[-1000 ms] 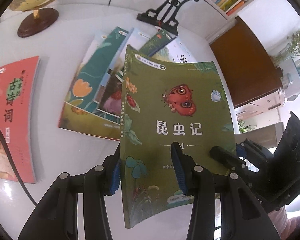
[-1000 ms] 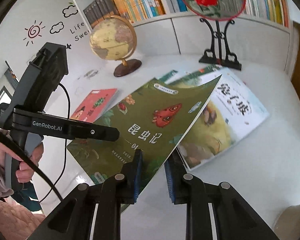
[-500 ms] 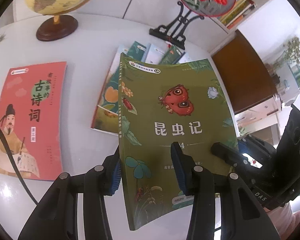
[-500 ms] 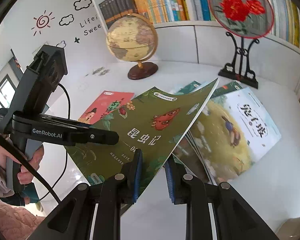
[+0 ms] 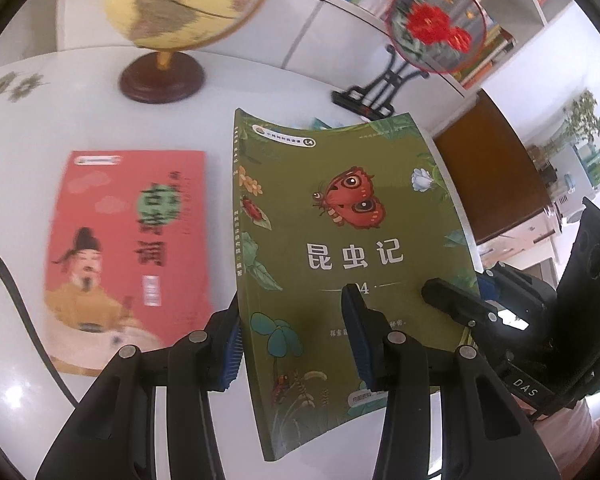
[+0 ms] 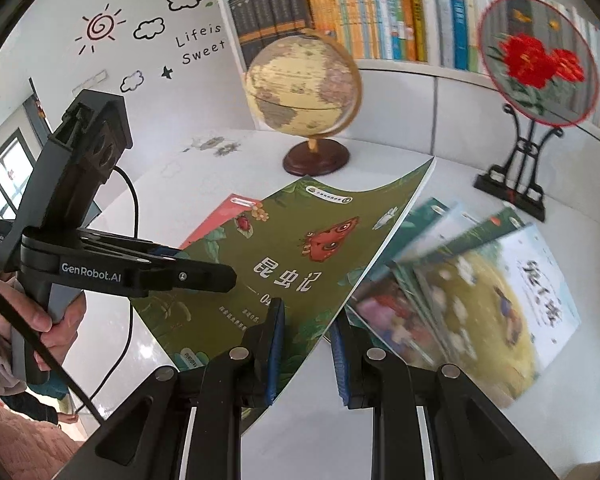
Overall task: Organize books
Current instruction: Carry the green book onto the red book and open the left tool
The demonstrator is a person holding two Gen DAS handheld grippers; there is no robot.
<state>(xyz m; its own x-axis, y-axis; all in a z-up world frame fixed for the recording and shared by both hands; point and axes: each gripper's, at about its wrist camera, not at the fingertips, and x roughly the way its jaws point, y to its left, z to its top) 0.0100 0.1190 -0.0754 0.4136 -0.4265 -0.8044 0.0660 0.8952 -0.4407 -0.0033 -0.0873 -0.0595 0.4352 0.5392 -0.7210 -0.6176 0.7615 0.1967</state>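
White table [image 5: 260, 92], far edge: globe [image 6: 302, 92] and fan stand [image 6: 536, 68]; bookshelf [image 6: 340, 12] behind, full of upright books. Loose pile of books [image 6: 480, 288] toward the right edge. Red book [image 5: 128, 256] flat near the left edge. Green book [image 5: 340, 248] lifted clear, just right of the red one. Left gripper [image 5: 296, 344] and right gripper [image 6: 304, 344] both have fingers clamped on its near edge. Step: carrying. Next, likely: lower it squarely onto the red book, then let go.
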